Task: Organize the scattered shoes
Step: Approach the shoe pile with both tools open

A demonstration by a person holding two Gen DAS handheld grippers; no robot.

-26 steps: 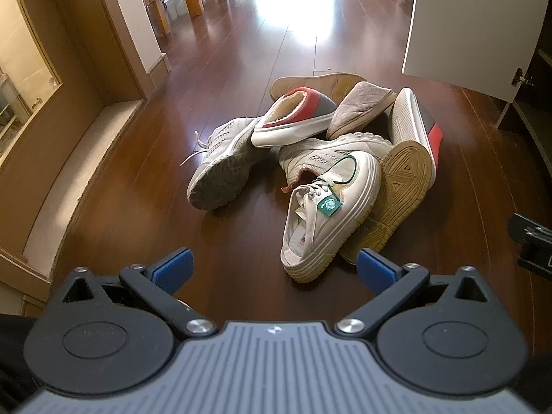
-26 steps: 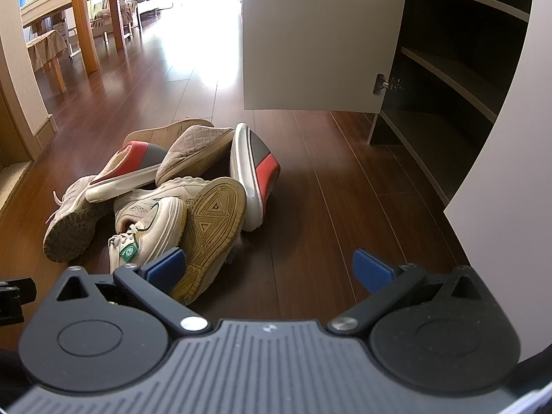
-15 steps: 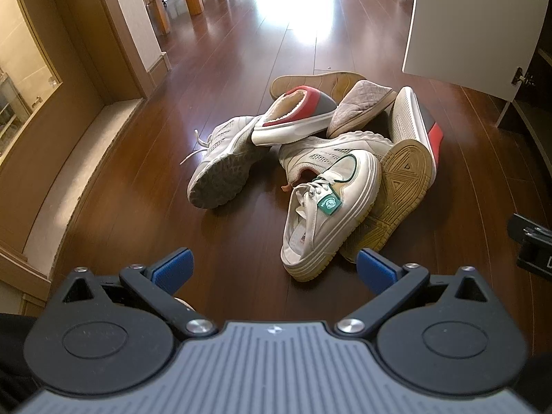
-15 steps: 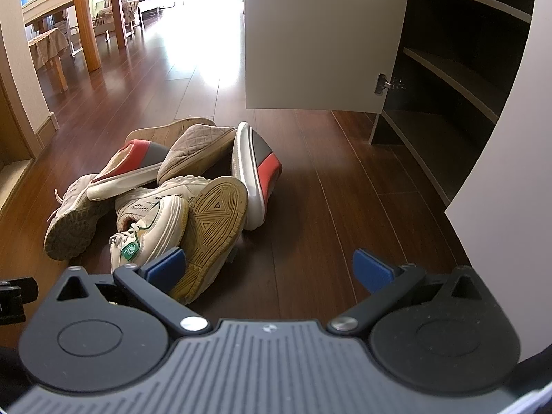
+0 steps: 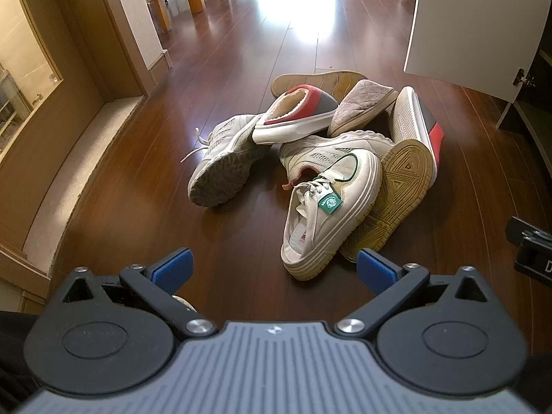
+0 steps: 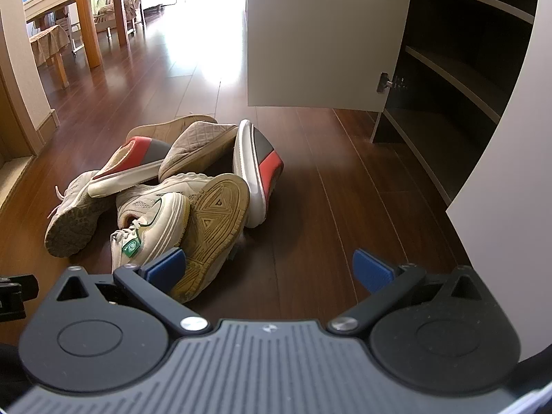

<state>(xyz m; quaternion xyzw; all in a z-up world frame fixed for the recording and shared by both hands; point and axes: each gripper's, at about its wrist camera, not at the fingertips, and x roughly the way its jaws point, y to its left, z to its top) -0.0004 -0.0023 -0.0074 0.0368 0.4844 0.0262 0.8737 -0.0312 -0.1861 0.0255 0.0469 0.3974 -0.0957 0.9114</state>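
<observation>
Both views shift only slightly since the earlier frames; the shoe pile sits marginally nearer. Dark brown wooden floor (image 5: 145, 179) carries everything. An open dark cabinet with shelves (image 6: 455, 79) and a white door (image 6: 321, 34) stands right of the pile, well apart from it. Jumbled pile of shoes (image 5: 310, 151) lies mid-floor: a white lace-up sneaker with green tag (image 5: 327, 210) rests nearest, leaning against an upturned tan-soled shoe (image 5: 400, 189); a red-and-grey slipper (image 5: 296, 114) lies on top. Left claw (image 5: 274, 270) and right claw (image 6: 269, 269) are spread wide, gripping nothing, short of the pile.
</observation>
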